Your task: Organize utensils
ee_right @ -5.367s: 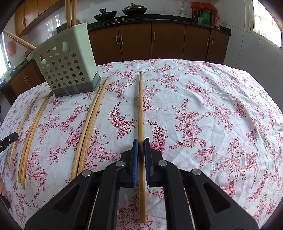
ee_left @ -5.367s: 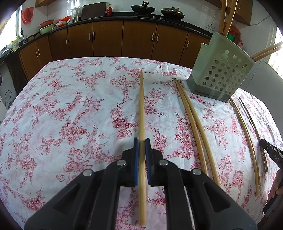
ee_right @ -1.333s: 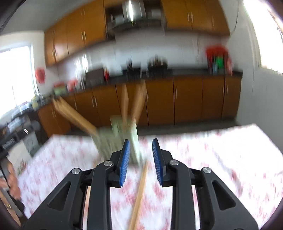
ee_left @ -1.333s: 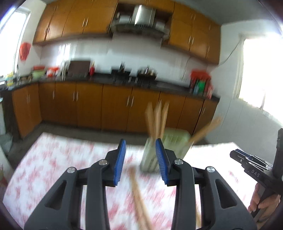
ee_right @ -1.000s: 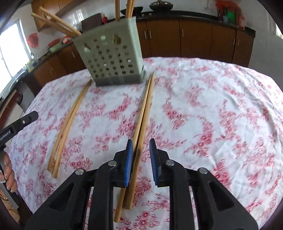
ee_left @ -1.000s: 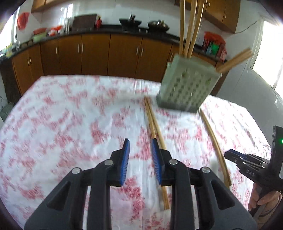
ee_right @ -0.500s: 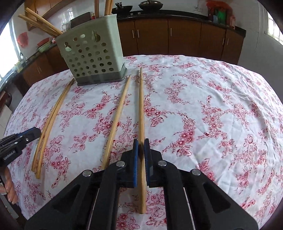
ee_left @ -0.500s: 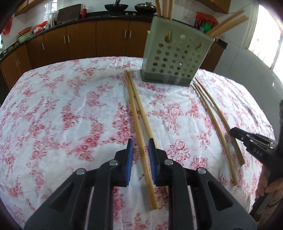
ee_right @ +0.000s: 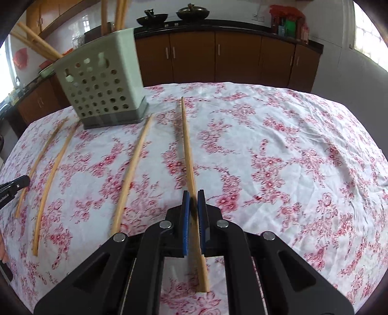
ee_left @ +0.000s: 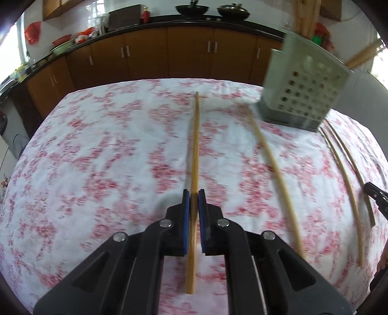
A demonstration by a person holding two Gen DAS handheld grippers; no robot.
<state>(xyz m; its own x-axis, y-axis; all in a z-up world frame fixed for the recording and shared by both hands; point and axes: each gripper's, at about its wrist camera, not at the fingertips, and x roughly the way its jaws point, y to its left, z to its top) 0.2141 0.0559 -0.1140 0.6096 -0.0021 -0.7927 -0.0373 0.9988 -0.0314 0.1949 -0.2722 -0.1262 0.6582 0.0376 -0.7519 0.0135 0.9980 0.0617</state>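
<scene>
The left gripper [ee_left: 194,193] is clamped on a chopstick [ee_left: 194,155]: its blue pads [ee_left: 185,218] press the stick from both sides, about a third of the way up from the near end. The stick runs straight ahead from the pads, its far tip pointing toward the cabinets [ee_left: 145,55], well to the left of the holder [ee_left: 303,89]. This view is blurred, so whether the stick touches the cloth [ee_left: 97,157] cannot be told.

The right gripper [ee_right: 193,193] is clamped on another chopstick [ee_right: 186,145], pads [ee_right: 185,218] tight against it. That stick sits slightly askew between them, its near end poking out lower right of the pads and its far tip lying to the right of the holder [ee_right: 99,82].

The holder is pale green, perforated, and stands on the flowered cloth [ee_right: 291,157]. Several chopsticks stand in it [ee_right: 116,14], some leaning out over its edge [ee_right: 34,46].

Loose sticks lie on the cloth near the holder. One [ee_right: 132,169] lies between the holder and the right gripper's stick, its far tip just beside the holder's base. Two more [ee_right: 51,174] lie on the holder's other side, side by side, with the tip of the left gripper showing at the frame edge near them. In the left view the same pair [ee_left: 344,169] runs from the holder's base toward the near edge.
</scene>
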